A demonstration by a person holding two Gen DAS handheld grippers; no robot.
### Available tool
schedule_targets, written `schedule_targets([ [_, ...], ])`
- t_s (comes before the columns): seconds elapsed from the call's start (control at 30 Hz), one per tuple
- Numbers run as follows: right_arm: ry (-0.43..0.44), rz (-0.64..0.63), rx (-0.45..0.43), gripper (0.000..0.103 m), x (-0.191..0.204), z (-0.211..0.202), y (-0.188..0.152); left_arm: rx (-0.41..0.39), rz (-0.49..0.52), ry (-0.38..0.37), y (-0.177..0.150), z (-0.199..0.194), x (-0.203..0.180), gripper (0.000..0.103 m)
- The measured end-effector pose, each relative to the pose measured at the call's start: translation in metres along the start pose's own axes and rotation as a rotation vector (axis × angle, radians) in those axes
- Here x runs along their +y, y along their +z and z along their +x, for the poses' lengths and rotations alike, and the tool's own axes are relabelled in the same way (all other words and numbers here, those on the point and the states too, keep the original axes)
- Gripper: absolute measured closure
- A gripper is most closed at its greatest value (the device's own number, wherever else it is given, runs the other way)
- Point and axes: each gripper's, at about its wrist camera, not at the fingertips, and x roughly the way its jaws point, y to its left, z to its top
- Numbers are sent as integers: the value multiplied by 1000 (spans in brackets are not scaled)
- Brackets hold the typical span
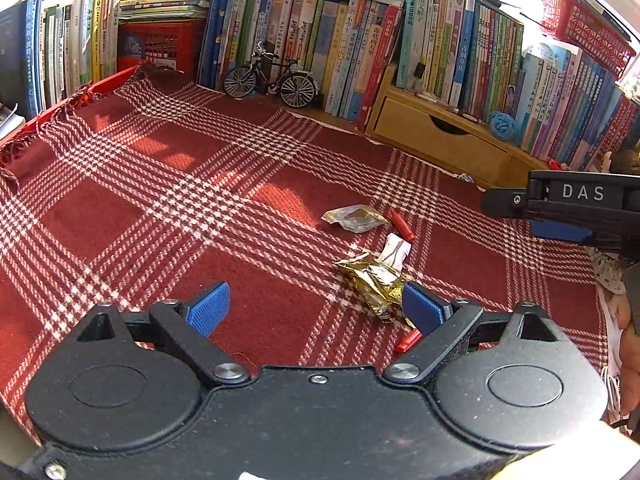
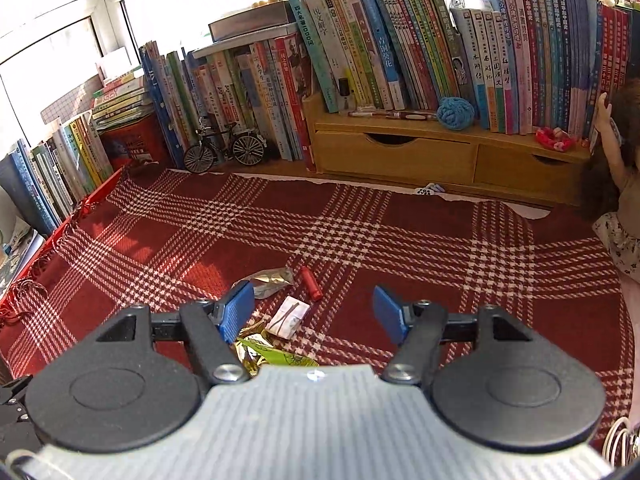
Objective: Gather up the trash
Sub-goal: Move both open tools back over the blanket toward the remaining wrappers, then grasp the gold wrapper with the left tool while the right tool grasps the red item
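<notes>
Trash lies on a red plaid cloth [image 1: 168, 184]. A crumpled gold foil wrapper [image 1: 374, 280] sits just ahead of my left gripper [image 1: 316, 308], beside its right pad; the jaws stand open and hold nothing. Beyond it lie a small white wrapper [image 1: 396, 250], a clear flat wrapper [image 1: 356, 218] and a red stick-shaped piece [image 1: 402, 225]. Another red piece [image 1: 408, 340] peeks out under the right finger. My right gripper [image 2: 316, 314] is open and empty above the white wrapper [image 2: 289, 317], with the gold foil [image 2: 260, 350] low at its left finger, the clear wrapper [image 2: 270, 280] and the red stick [image 2: 312, 283] ahead.
Rows of upright books [image 2: 400, 52] line the back and left. A model bicycle [image 2: 224, 150] and a wooden drawer unit [image 2: 440, 156] with a blue yarn ball [image 2: 455, 113] stand at the cloth's far edge. A person's hand and arm [image 2: 612, 132] reach in at the right.
</notes>
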Motion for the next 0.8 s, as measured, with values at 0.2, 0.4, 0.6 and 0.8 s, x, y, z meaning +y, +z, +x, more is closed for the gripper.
schedule_targets([
  [0.2, 8, -45, 78, 24, -1, 44, 10, 30, 5, 3, 0, 29, -4, 11],
  [0.4, 47, -89, 152, 22, 9, 84, 16, 63, -50, -22, 4, 49, 3, 11],
  [0.6, 76, -175, 195, 20, 24, 117, 26, 101, -50, -146, 4, 63, -10, 13],
  [0.8, 47, -208, 212, 21, 12, 131, 39, 139, -145, -181, 9, 88, -9, 35],
])
